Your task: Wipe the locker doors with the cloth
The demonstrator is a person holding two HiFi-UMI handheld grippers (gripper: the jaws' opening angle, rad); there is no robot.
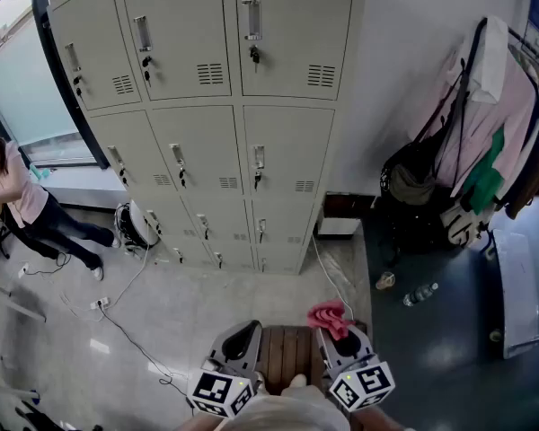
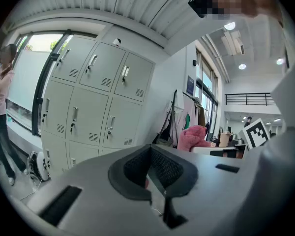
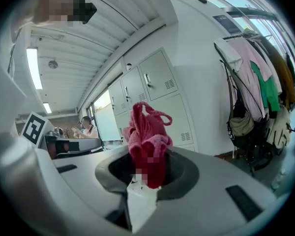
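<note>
The lockers [image 1: 207,79] are smooth, matt beige painted metal with shiny metal handles [image 1: 252,18]. The cloth [image 3: 146,136] is fluffy pink terry. The right gripper [image 3: 146,173] pinching it has a matt grey plastic shell and dark, rough-textured jaws. The grey floor [image 1: 207,321] gleams.
</note>
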